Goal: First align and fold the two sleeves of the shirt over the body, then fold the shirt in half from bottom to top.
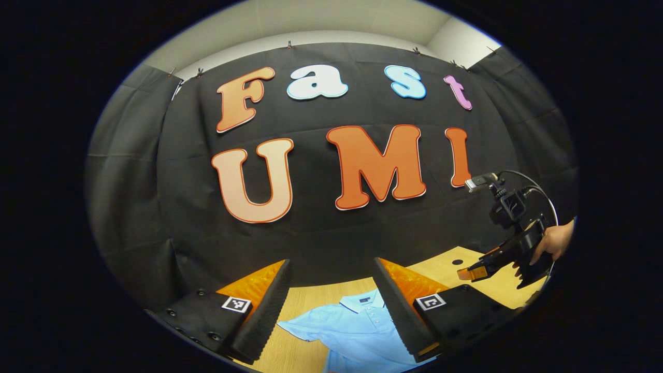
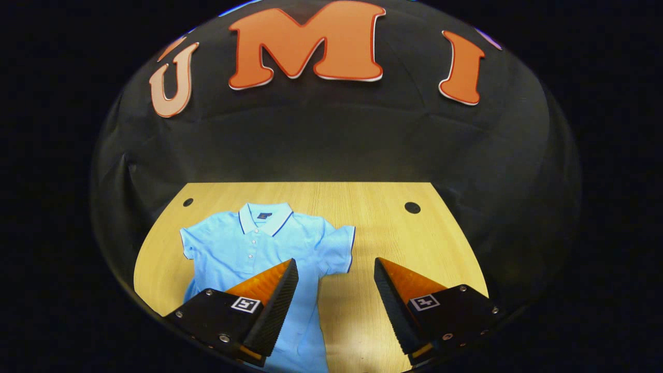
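Both your claws are spread wide with nothing between them: the right claw (image 2: 335, 290) hangs over the one shirt (image 2: 259, 248), the left claw (image 1: 331, 295) above its collar. It lies flat on the desk (image 2: 404, 233), sleeves out. Soft, light cloth that will likely bunch, so pinch each of the two sleeves at its hem.

The shirt (image 2: 259, 248) is laid flat on the table (image 2: 414, 243), left of centre in the right gripper view, collar toward the wall. The right gripper (image 2: 335, 290) is held above its lower right part, low in the frame.
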Tool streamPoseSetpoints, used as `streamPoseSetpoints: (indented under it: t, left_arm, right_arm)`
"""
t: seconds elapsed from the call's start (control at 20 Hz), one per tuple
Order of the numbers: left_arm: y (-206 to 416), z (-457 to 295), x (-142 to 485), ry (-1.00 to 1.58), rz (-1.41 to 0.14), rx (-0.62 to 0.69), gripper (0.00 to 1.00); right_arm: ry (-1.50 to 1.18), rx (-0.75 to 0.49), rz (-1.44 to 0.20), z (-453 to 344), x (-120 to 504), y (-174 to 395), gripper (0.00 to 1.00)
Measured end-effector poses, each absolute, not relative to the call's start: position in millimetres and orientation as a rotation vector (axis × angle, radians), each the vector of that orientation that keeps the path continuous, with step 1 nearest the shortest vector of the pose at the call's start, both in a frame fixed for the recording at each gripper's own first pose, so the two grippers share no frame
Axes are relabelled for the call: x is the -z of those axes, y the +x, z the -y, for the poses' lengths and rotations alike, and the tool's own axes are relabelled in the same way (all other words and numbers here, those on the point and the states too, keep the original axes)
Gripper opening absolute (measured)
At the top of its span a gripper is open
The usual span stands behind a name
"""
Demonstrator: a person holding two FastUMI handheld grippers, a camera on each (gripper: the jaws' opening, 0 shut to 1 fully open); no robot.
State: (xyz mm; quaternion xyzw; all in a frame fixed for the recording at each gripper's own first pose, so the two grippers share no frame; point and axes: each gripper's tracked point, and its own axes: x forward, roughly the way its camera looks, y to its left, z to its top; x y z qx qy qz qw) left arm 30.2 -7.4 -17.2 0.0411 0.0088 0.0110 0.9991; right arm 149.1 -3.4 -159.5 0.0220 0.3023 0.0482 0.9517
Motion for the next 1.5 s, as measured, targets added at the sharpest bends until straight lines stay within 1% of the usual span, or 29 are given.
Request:
streamPoseSetpoints:
  t: [0.05, 0.1, 0.15, 0.2, 0.25, 0.3, 0.45, 0.8, 0.85, 0.9, 0.95, 1.0, 1.05, 1.1, 1.15, 1.2, 1.25, 1.3, 1.35, 1.4, 1.45, 1.5]
  left_arm:
    - [32.9, 7.2, 20.9, 0.083, -0.029, -0.033, 0.99]
    - [35.1, 6.9, 25.7, 0.084, -0.041, -0.046, 1.0]
    - [38.4, 7.4, 31.6, 0.084, -0.056, -0.057, 1.0]
    - [40.8, 7.6, 35.2, 0.085, -0.072, -0.068, 0.99]
    - [43.3, 7.6, 41.3, 0.086, -0.087, -0.08, 0.99]
    - [46.0, 7.2, 44.6, 0.087, -0.101, -0.093, 1.0]
    - [53.6, 5.6, 54.7, 0.093, -0.133, -0.13, 0.99]
    - [57.9, 0.6, 72.7, 0.101, -0.209, -0.205, 1.0]
    - [57.8, 0.1, 75.6, 0.101, -0.22, -0.214, 0.97]
    - [57.7, 0.2, 76.8, 0.101, -0.231, -0.22, 1.0]
    - [57.1, 0.0, 80.0, 0.101, -0.24, -0.224, 1.0]
    - [57.2, -0.2, 81.9, 0.103, -0.248, -0.228, 0.97]
    - [57.7, 0.4, 82.4, 0.108, -0.254, -0.229, 1.0]
    - [58.3, 2.0, 81.5, 0.113, -0.259, -0.229, 1.0]
    - [58.2, 4.1, 82.5, 0.117, -0.262, -0.228, 1.0]
    - [58.9, 6.1, 82.4, 0.117, -0.266, -0.225, 1.0]
    - [59.0, 7.4, 85.0, 0.117, -0.273, -0.224, 1.0]
    - [58.7, 9.1, 85.6, 0.115, -0.28, -0.222, 0.97]
    - [57.5, 10.9, 87.4, 0.111, -0.285, -0.22, 1.0]
    - [57.2, 12.4, 88.2, 0.108, -0.289, -0.22, 1.0]
    - [55.9, 13.4, 87.3, 0.108, -0.292, -0.221, 1.0]
    - [55.8, 13.1, 86.4, 0.107, -0.292, -0.223, 1.0]
  right_arm:
    - [0.047, -0.103, -0.644, 4.2, 167.8, 156.1, 0.89]
    - [0.049, -0.106, -0.671, 5.3, 176.5, 163.8, 0.82]
    - [0.052, -0.11, -0.698, 6.0, 184.4, 170.6, 0.85]
    - [0.052, -0.113, -0.727, 6.3, 193.7, 178.6, 0.84]
    - [0.051, -0.116, -0.755, 6.7, 202.1, 187.0, 0.78]
    - [0.043, -0.114, -0.789, 8.3, 211.6, 193.7, 0.82]
    - [0.033, -0.121, -0.869, 6.1, 237.2, 218.3, 0.79]
    - [0.019, -0.13, -1.031, 2.2, 294.6, 259.3, 0.79]
    - [0.024, -0.128, -1.049, 1.3, 301.2, 263.8, 0.79]
    - [0.033, -0.128, -1.067, 0.5, 306.4, 266.6, 0.79]
    - [0.043, -0.123, -1.085, -1.5, 313.1, 269.9, 0.79]
    - [0.049, -0.12, -1.104, -1.7, 320.0, 270.4, 0.79]
    - [0.054, -0.115, -1.117, -1.8, 325.0, 272.0, 0.74]
    - [0.058, -0.114, -1.126, -3.9, 329.6, 273.1, 0.73]
    - [0.065, -0.114, -1.135, -4.1, 331.4, 274.1, 0.79]
    - [0.077, -0.111, -1.143, -5.3, 335.6, 275.3, 0.78]
    - [0.082, -0.098, -1.167, -4.5, 338.9, 273.4, 0.65]
    - [0.082, -0.088, -1.146, -3.9, 338.4, 277.4, 0.61]
    - [0.076, -0.078, -1.15, -2.6, 337.2, 278.8, 0.58]
    - [0.065, -0.063, -1.143, 0.1, 339.5, 281.1, 0.49]
    - [0.06, -0.061, -1.134, 0.7, 337.7, 281.7, 0.34]
    - [0.056, -0.066, -1.131, -1.5, 338.9, 281.1, 0.32]
